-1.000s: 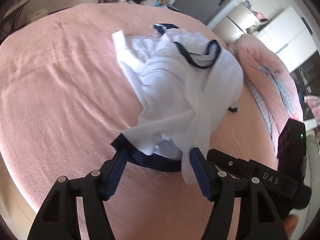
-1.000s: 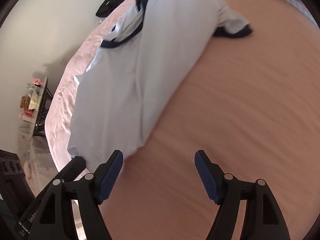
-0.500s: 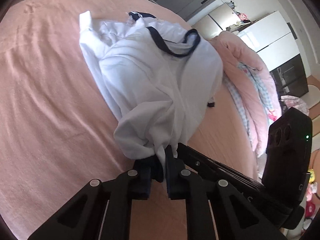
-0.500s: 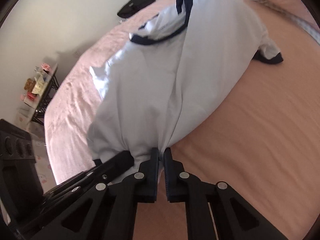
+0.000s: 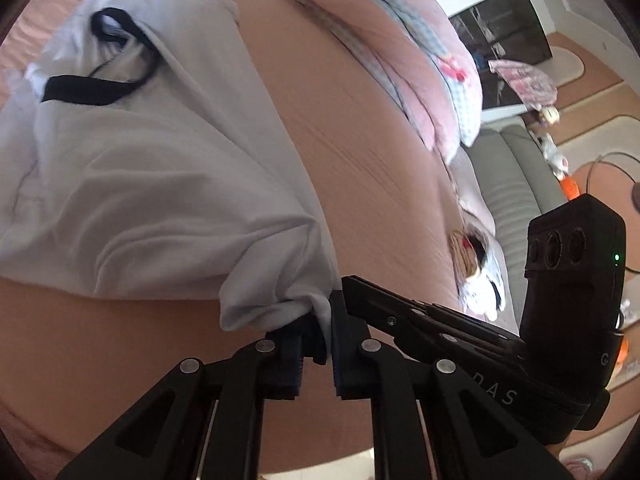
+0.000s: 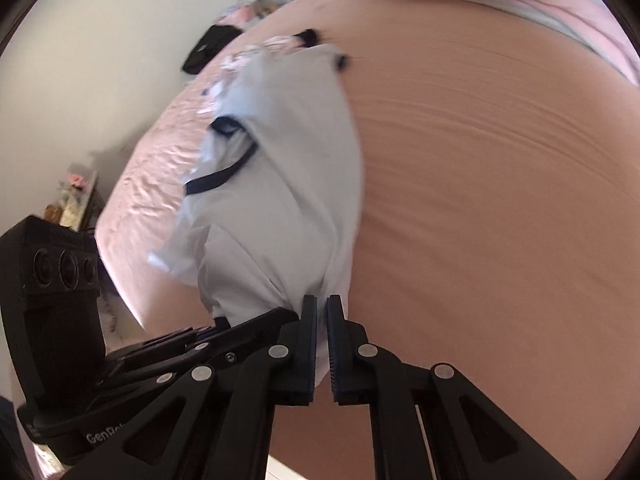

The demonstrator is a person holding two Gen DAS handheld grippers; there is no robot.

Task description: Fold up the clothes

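Observation:
A white T-shirt with a dark navy collar and trim lies stretched out on the pink bed. My left gripper is shut on a bunched corner of its hem, white cloth and navy trim pinched between the pads. In the right wrist view the same white T-shirt runs away from my right gripper, which is shut on another bunch of the hem. The two grippers sit side by side: the right gripper's body shows in the left wrist view, the left gripper's body in the right wrist view.
A rolled pink quilt with checked lining lies along the far side of the bed. A grey sofa and floor clutter lie beyond the bed's edge. A black bag rests at the far end, and a small side table stands by the wall.
Both grippers closed on the shirt's hem, then pulled it across the bed. The shirt now lies stretched longer, and the view has swung toward the quilt and sofa.

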